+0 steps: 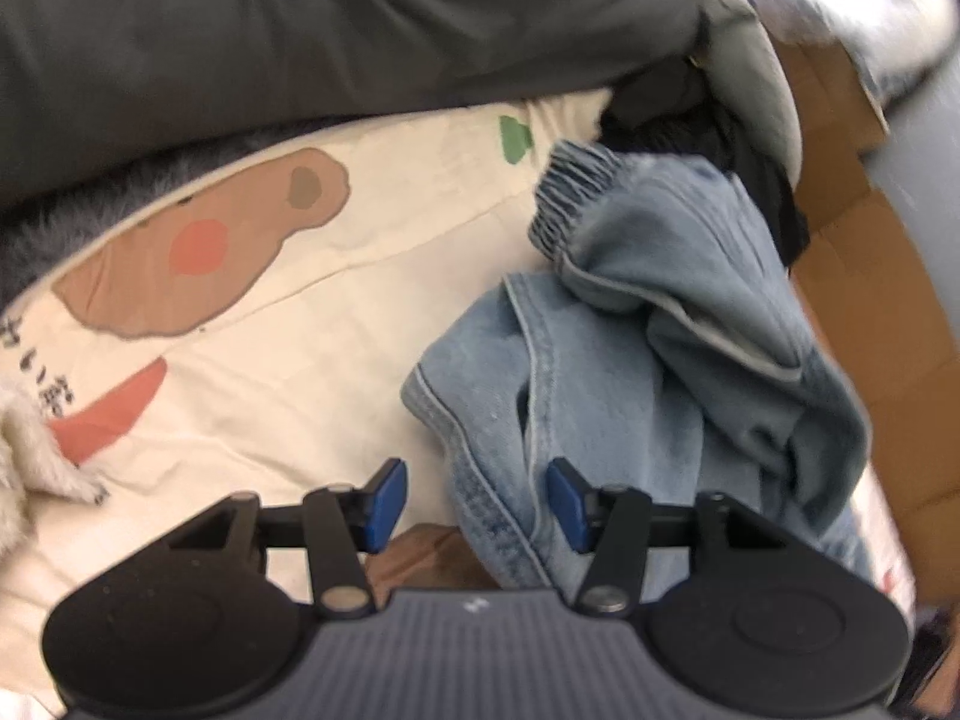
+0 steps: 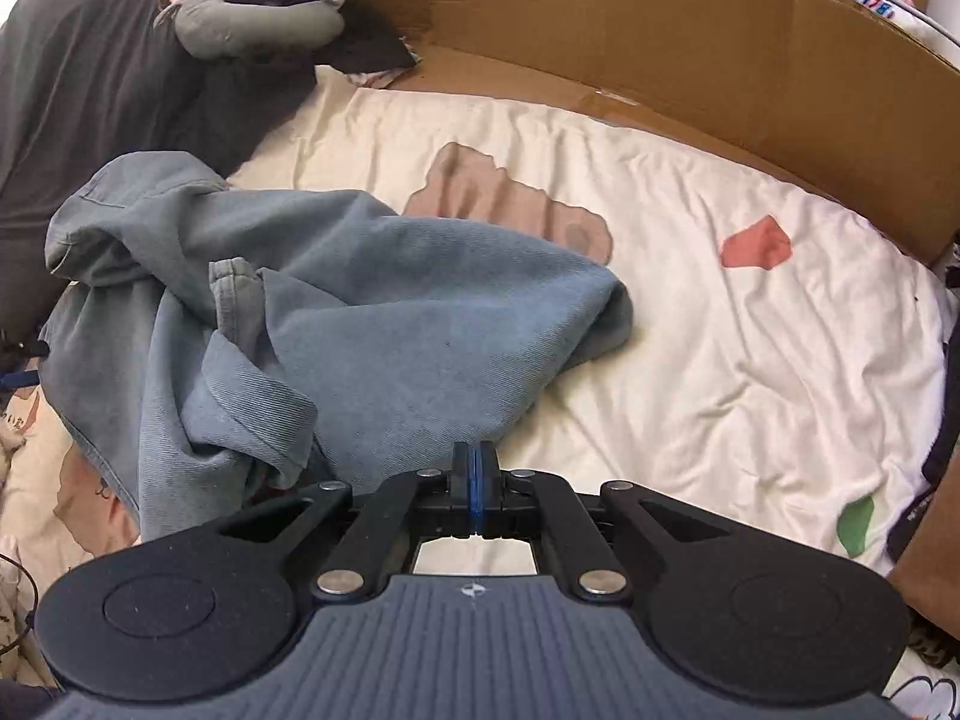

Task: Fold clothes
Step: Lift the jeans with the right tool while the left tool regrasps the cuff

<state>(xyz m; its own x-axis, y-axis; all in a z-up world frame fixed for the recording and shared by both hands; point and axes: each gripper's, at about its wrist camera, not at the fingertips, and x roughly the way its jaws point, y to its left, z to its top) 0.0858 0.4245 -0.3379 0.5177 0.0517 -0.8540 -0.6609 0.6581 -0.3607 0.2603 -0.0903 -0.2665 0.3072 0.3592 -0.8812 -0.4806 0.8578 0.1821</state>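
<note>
Left wrist view: my left gripper (image 1: 477,507) has its blue pads spread wide, holding nothing; a hemmed edge of the jeans (image 1: 630,360) runs between them, touching neither that I can see.
Jeans from left fingers: the crumpled heap lies ahead and to the right, elastic waistband at the far end, long axis roughly away from me.
Landmark: the jeans rest on the printed sheet (image 1: 270,372), the dark pillow (image 1: 300,30) beyond them.
Right wrist view: my right gripper (image 2: 474,489) has its pads pressed together at the near edge of the jeans (image 2: 336,300); I cannot tell whether cloth is pinched.
Jeans from right fingers: bunched ahead-left, unfolded, cardboard wall (image 2: 660,42) well beyond.
Nearer hand: judged even; both sit at the denim's edge.
</note>
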